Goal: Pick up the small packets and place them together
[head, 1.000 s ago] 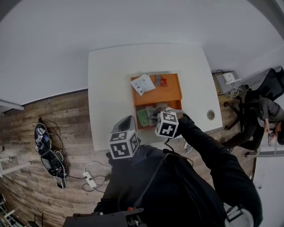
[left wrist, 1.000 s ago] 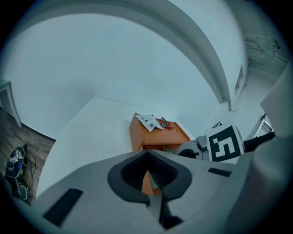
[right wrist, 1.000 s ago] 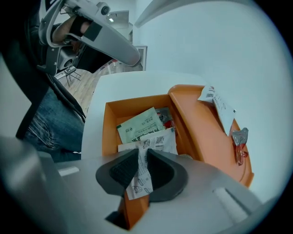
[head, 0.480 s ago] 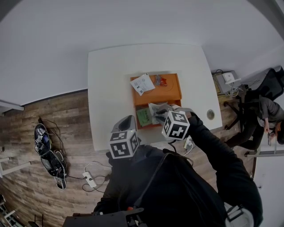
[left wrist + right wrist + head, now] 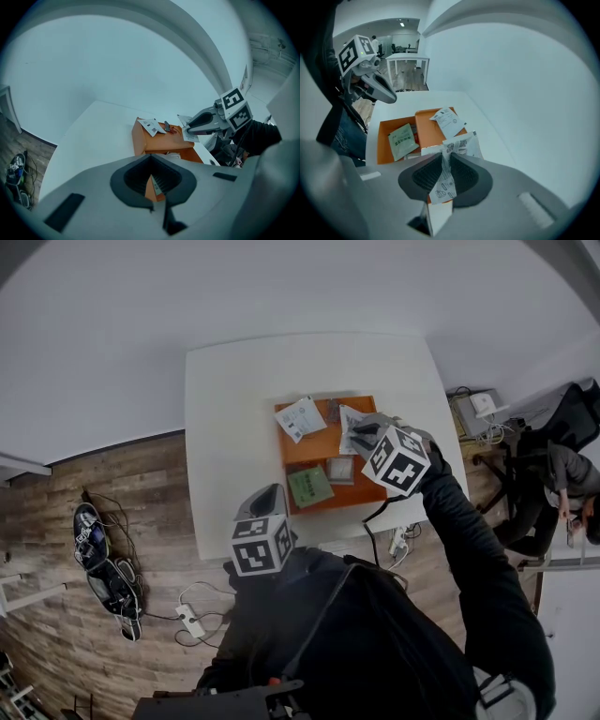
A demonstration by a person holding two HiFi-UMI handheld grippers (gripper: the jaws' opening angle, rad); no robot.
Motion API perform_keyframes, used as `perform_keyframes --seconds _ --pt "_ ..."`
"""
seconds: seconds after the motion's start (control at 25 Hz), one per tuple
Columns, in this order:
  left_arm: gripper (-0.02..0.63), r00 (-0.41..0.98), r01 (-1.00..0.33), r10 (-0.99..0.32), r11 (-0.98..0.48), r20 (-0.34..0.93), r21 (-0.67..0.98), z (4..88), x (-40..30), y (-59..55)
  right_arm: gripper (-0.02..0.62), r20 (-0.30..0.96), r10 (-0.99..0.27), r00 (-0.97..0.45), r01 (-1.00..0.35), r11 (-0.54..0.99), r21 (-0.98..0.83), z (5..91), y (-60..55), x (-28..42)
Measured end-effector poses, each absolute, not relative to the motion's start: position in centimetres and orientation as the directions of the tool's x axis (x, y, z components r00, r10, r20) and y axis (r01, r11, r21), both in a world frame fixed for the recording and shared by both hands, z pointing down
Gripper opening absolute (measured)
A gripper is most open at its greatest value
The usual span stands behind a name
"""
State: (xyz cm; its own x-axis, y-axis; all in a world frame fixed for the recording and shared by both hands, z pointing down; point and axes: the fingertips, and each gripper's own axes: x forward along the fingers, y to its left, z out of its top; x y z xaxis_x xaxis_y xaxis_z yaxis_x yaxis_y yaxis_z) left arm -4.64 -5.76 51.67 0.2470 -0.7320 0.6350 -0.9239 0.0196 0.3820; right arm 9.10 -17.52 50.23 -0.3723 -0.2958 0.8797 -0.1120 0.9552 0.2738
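An orange tray (image 5: pixel 366 488) with a divider sits on the white table (image 5: pixel 234 399). My right gripper (image 5: pixel 361 435) hangs over its far compartment, shut on a white printed packet (image 5: pixel 351 420); in the right gripper view that packet (image 5: pixel 461 146) stands pinched between the pads of this gripper (image 5: pixel 444 176). A green packet (image 5: pixel 309 486) and a small grey packet (image 5: pixel 339 470) lie in the near compartment. Another white packet (image 5: pixel 302 417) rests on the far compartment's left rim, beside small red and grey items (image 5: pixel 335 411). My left gripper (image 5: pixel 267 502) hovers at the table's near edge, its jaws slightly apart with nothing between them (image 5: pixel 152 187).
The table ends close to the tray's near side, and a round grommet (image 5: pixel 445 483) sits near its right edge. On the wooden floor lie a power strip (image 5: pixel 190 620) with cables and shoes (image 5: pixel 103 568). A person (image 5: pixel 562 484) sits at the far right.
My right gripper rose with the white packet from the near compartment and moved over the far one, uncovering the green and grey packets. The left gripper stayed put.
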Motion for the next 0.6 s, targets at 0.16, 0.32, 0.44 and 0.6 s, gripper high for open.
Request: perform_keyframes --seconds 0.16,0.32,0.44,0.6 --pt "-0.002 0.246 -0.924 -0.728 0.022 0.639 0.381 51.7 -4.7 -5.9 0.061 0.886 -0.307 -0.347 -0.155 0.951 0.269 50.8 -20.2 10.0" --pt "-0.002 0.246 -0.925 -0.726 0.023 0.642 0.38 51.8 -4.6 -5.9 0.061 0.902 -0.295 -0.314 -0.162 0.953 0.256 52.1 -21.3 10.7" --pt "-0.002 0.245 -0.925 -0.725 0.025 0.643 0.38 51.8 -4.6 -6.1 0.063 0.911 -0.286 -0.296 -0.164 0.955 0.246 53.0 -21.7 11.0" --pt "-0.002 0.241 -0.925 -0.725 0.03 0.646 0.379 51.9 -4.7 -6.2 0.066 0.919 -0.267 -0.289 -0.156 0.961 0.23 53.4 -21.8 11.0"
